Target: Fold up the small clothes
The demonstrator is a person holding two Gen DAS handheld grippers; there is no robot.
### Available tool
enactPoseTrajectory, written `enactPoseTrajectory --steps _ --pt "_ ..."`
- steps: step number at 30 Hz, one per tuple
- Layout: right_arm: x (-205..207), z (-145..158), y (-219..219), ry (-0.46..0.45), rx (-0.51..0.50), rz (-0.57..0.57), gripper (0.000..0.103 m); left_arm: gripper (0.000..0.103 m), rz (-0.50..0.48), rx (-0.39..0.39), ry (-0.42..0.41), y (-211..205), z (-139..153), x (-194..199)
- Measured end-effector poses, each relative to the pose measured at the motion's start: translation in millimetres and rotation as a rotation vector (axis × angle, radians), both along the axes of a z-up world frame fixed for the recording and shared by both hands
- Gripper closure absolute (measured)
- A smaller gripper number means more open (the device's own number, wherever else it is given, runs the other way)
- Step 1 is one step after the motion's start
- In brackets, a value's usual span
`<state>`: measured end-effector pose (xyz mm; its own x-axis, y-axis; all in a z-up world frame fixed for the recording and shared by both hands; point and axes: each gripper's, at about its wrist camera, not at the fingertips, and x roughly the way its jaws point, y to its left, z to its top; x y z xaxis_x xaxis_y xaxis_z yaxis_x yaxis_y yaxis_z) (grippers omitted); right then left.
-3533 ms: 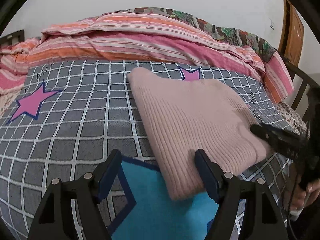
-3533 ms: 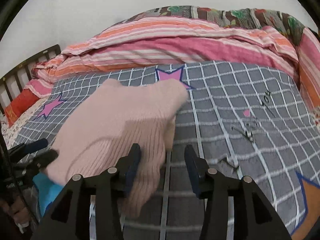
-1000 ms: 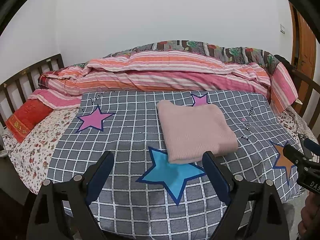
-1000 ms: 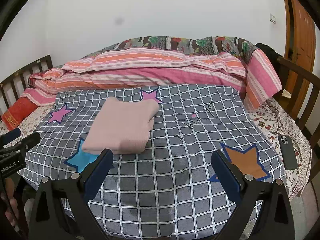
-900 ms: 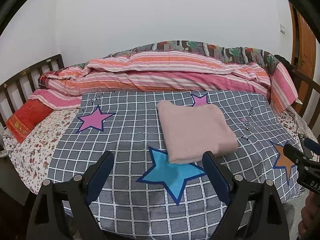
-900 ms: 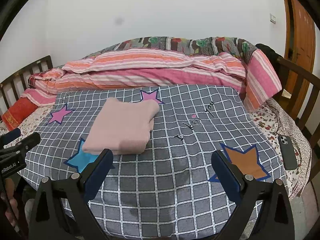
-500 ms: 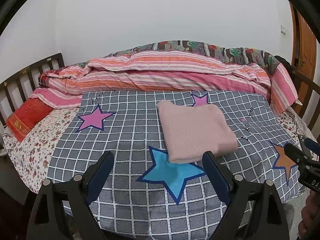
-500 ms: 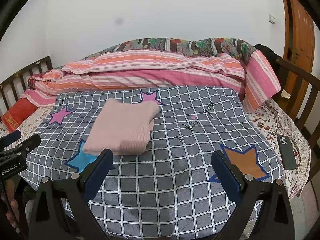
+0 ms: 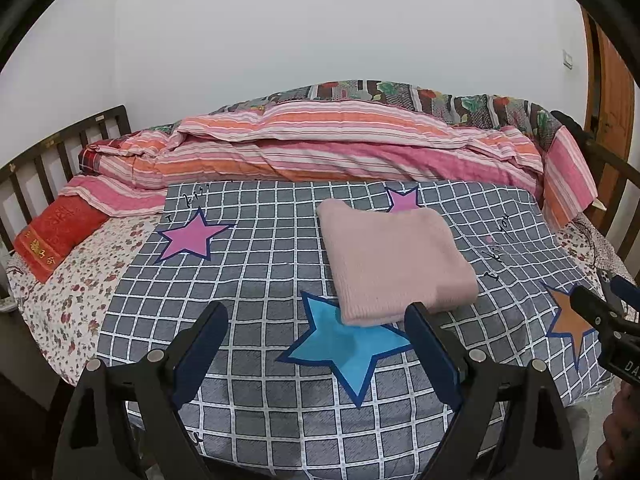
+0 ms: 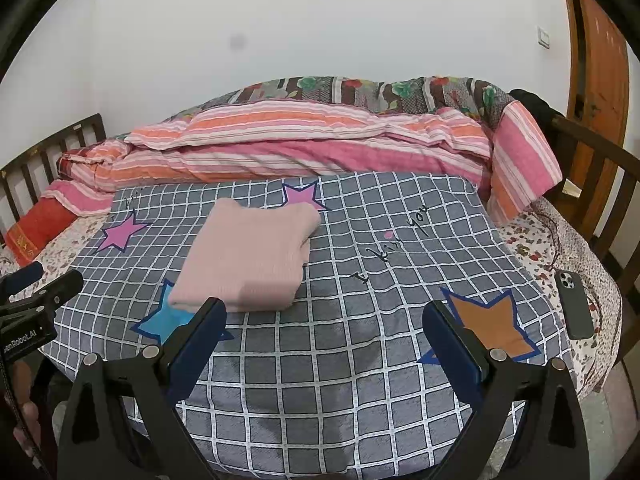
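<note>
A pink knitted sweater is seen folded into a neat rectangle on the grey checked blanket that is spread over the bed. Its near edge is laid over one point of a blue star printed on the blanket, and a small pink star is partly covered at its far edge.

The left gripper is held back from the bed, with its jaws spread wide and nothing between them; the sweater is seen beyond and slightly right of its fingertips, well apart from them. The right gripper is likewise held wide open and empty, and the sweater is seen ahead and to its left, untouched, just past the left finger in the view.

A striped pink and orange quilt is bunched along the wall side of the bed. A dark phone is laid on the floral sheet at the right edge.
</note>
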<state>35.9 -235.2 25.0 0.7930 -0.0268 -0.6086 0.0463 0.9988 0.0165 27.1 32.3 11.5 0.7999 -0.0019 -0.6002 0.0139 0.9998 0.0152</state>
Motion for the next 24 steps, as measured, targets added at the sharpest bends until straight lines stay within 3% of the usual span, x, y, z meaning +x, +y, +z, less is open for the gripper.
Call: enactPoseTrajectory --steps 24 --pt "-2.2 4.3 5.3 -0.002 -0.002 0.007 0.006 0.013 0.009 -0.005 -0.007 2.0 7.8 -1.5"
